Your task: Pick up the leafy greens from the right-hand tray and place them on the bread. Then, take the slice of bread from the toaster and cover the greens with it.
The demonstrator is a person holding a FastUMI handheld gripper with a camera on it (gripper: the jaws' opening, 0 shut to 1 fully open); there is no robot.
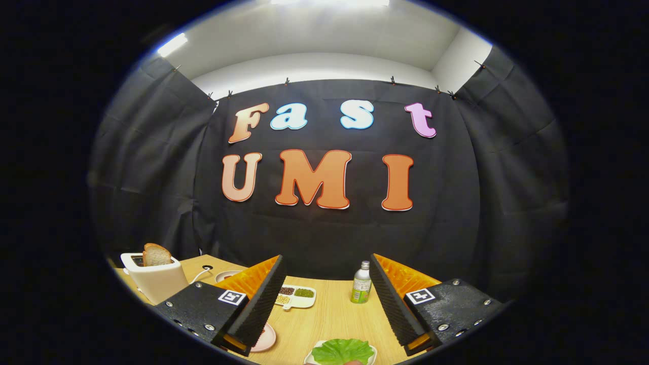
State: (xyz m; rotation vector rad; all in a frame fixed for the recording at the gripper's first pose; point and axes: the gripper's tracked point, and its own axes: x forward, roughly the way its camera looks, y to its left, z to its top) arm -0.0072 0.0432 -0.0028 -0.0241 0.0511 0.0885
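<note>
My gripper (pixel 326 284) is open, held above the wooden table (pixel 329 314) with nothing between its fingers. Below and between the fingers lies a green leafy lettuce piece (pixel 343 351) on a white tray (pixel 372 352). A white toaster (pixel 154 278) stands beyond the left finger at the table's far left, with a slice of bread (pixel 156 255) sticking up out of its slot. Close under the left finger a pink plate (pixel 266 338) peeks out; what lies on it is hidden.
A small bottle with a green label (pixel 361 284) stands upright just inside the right finger. A white divided dish with beans and seeds (pixel 296 297) lies beyond the left finger. A cable and a small white dish (pixel 223 276) sit near the toaster.
</note>
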